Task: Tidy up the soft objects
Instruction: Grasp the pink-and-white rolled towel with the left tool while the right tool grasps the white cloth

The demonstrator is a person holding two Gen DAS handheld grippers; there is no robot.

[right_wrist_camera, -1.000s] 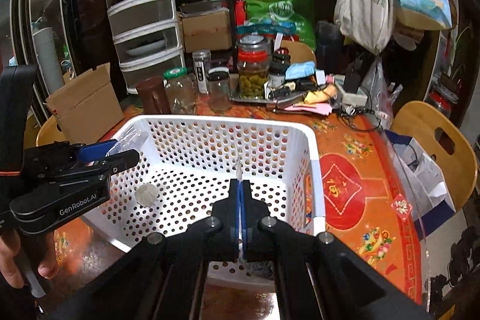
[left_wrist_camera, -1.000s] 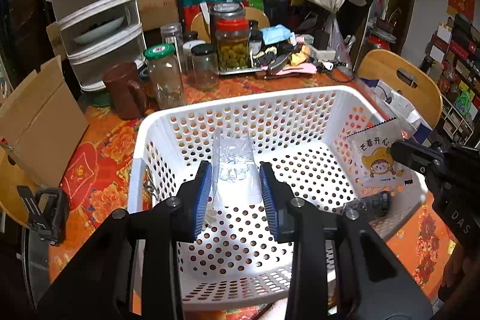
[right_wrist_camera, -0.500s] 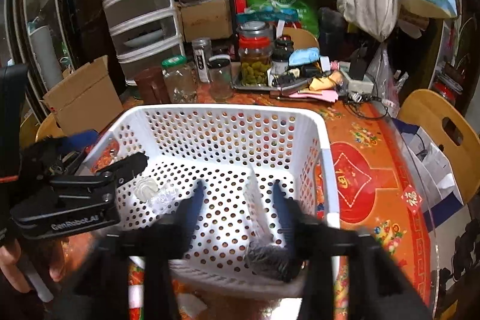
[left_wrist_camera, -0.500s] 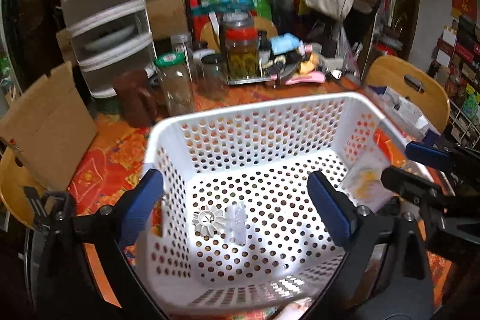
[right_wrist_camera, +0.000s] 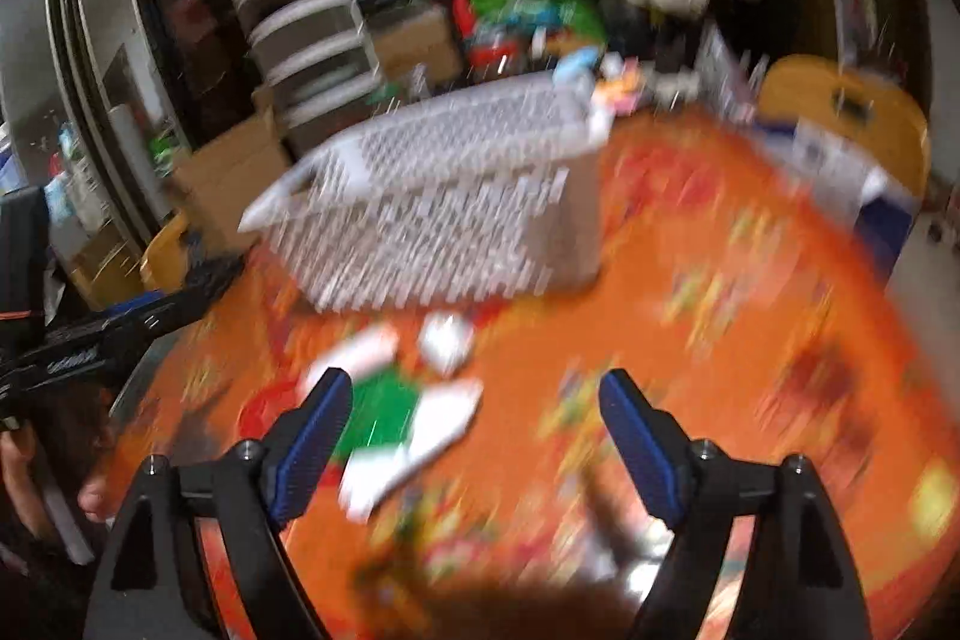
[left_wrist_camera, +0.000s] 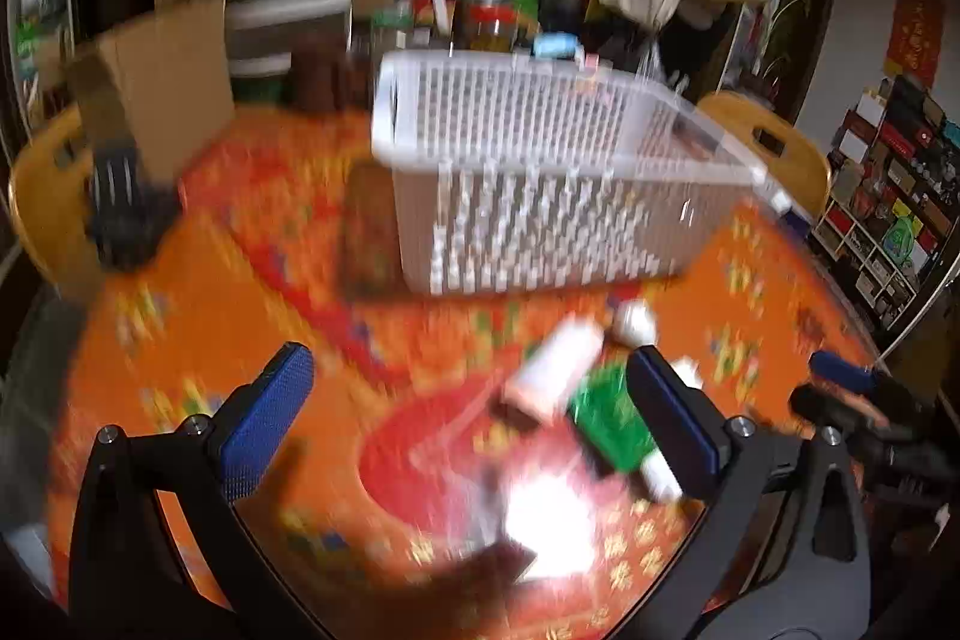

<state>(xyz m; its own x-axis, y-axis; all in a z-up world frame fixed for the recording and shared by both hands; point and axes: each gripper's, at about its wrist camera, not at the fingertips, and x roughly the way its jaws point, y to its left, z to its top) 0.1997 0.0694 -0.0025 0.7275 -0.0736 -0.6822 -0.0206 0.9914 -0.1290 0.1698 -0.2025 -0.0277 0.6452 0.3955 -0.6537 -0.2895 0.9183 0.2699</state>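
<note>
Both views are motion-blurred. The white perforated basket point(left_wrist_camera: 540, 184) point(right_wrist_camera: 444, 208) stands on the orange patterned table, beyond both grippers. In front of it lie soft packets: a green-and-white one point(left_wrist_camera: 606, 418) point(right_wrist_camera: 384, 418), a white one point(left_wrist_camera: 558, 364) and a small white item point(left_wrist_camera: 633, 322) point(right_wrist_camera: 447, 340). My left gripper point(left_wrist_camera: 474, 418) hangs low over the table, its jaws opening wide; the packets lie loose near its right finger. My right gripper point(right_wrist_camera: 477, 436) is also opening, with nothing pressed between its pads; the green packet lies by its left finger.
A cardboard box point(left_wrist_camera: 162, 100), a white drawer unit point(left_wrist_camera: 288, 4), jars and hanging bags crowd the table's far side. Wooden chairs point(left_wrist_camera: 774, 142) point(right_wrist_camera: 840, 106) stand around it. A black clamp point(left_wrist_camera: 120, 208) sits at the left. A hand point(right_wrist_camera: 90, 496) shows at the lower left.
Both grippers let go of their items over the basket, opened wide and drew back and down to the near part of the table. The basket now stands farther off.
</note>
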